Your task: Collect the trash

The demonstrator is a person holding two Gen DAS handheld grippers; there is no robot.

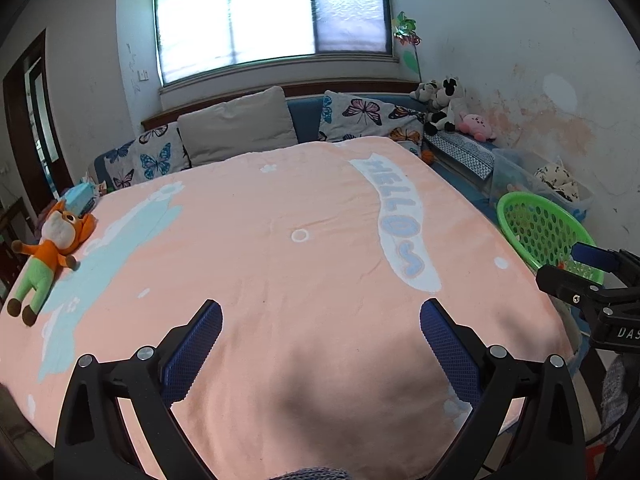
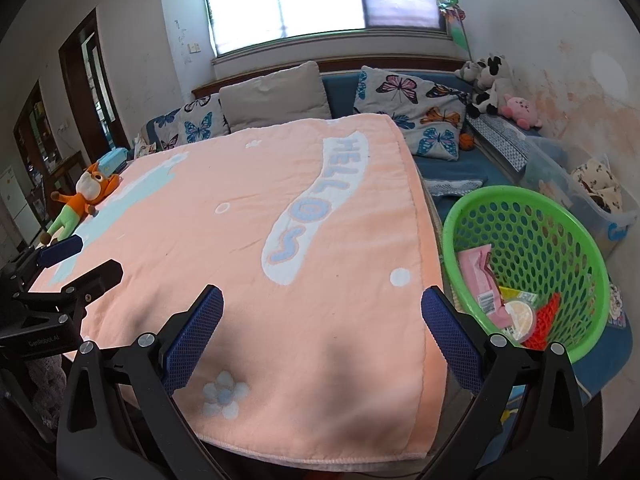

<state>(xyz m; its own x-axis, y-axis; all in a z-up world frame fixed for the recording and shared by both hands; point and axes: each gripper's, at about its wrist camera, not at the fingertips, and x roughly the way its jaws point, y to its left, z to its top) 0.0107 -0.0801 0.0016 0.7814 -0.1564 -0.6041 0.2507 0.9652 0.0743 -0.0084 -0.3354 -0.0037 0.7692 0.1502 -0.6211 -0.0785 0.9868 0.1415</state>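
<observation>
Both the left tongs point(image 1: 320, 340) and right tongs point(image 2: 322, 338) are gaping empty over the peach blanket point(image 2: 248, 240); wrappers point(image 2: 486, 288) are lying inside the green basket point(image 2: 576, 240) beside the blanket's right edge.

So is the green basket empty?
No, the green basket holds a pink wrapper, a round lidded cup and something red.

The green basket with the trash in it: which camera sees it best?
The right wrist view. There the green basket sits beside the bed, open to the camera, with wrappers visible inside. The left wrist view shows only part of the basket at the edge, partly behind the right gripper, its contents barely visible.
</observation>
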